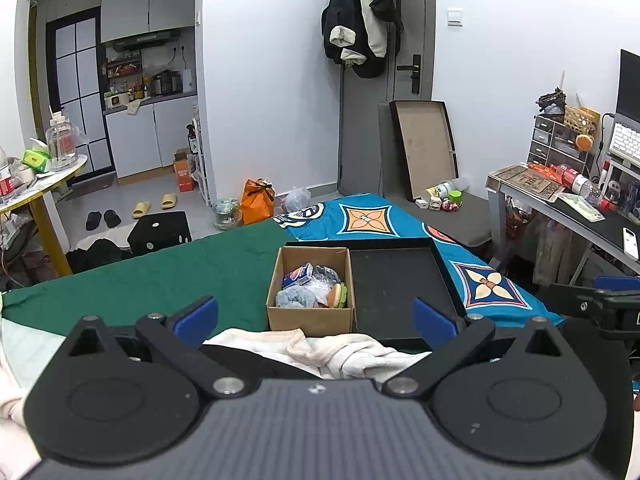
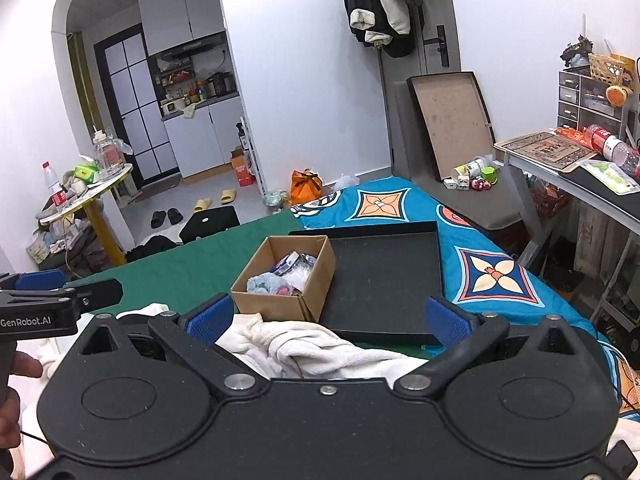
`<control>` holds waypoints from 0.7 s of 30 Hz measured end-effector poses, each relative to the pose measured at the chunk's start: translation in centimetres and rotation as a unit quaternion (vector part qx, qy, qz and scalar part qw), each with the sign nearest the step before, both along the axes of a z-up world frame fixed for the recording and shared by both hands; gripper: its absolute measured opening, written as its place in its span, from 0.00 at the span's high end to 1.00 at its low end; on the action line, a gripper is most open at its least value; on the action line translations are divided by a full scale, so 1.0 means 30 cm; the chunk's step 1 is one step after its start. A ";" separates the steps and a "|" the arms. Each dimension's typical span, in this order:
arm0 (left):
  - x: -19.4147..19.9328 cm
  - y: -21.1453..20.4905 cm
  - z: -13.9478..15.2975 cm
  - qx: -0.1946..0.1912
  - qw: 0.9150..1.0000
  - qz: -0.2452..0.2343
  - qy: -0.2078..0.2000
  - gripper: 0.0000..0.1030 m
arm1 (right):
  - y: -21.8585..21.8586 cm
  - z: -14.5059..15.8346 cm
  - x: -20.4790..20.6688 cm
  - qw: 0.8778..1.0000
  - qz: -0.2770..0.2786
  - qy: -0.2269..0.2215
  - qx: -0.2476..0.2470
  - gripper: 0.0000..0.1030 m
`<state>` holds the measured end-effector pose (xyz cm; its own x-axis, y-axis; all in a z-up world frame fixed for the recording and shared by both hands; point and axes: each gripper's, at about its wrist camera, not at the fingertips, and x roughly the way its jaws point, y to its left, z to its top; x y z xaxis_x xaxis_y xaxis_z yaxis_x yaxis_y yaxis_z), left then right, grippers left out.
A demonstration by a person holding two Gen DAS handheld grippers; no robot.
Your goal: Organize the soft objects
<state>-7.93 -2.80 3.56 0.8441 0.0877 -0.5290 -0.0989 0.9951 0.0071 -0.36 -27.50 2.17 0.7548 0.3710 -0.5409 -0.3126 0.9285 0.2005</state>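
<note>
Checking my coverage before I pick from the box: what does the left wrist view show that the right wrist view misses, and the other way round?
Only the left wrist view shows the burger-shaped toy in the cardboard box and the keyboard on the desk. Only the right wrist view shows a person's hand at the left edge. Both show the box, the black tray, the white towel and each other's open hand-held gripper.

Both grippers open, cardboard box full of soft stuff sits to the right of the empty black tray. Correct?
One error: the cardboard box sits to the left of the black tray, touching its side, as the left wrist view shows. The rest holds: the left gripper and right gripper are both open, the box holds soft items, and the tray is empty.
</note>
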 end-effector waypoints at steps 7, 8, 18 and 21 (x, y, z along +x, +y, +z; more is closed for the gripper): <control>-0.018 0.011 0.002 -0.002 1.000 0.002 -0.004 0.01 | 0.005 0.006 -0.008 1.000 0.001 -0.002 -0.002 0.00; -0.019 0.012 0.002 -0.003 1.000 0.003 -0.004 0.01 | 0.006 0.007 -0.007 1.000 0.001 -0.002 -0.003 0.00; -0.022 0.021 0.000 -0.005 1.000 0.003 -0.003 0.01 | 0.007 0.006 -0.006 1.000 0.000 -0.002 -0.004 0.00; -0.022 0.022 -0.001 -0.005 1.000 0.003 -0.003 0.01 | 0.006 0.006 -0.006 1.000 0.000 -0.001 -0.004 0.00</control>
<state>-8.61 -2.14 3.54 0.8470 0.0872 -0.5245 -0.1044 0.9945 -0.0033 -0.55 -27.31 2.36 0.7564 0.3662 -0.5420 -0.3122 0.9302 0.1929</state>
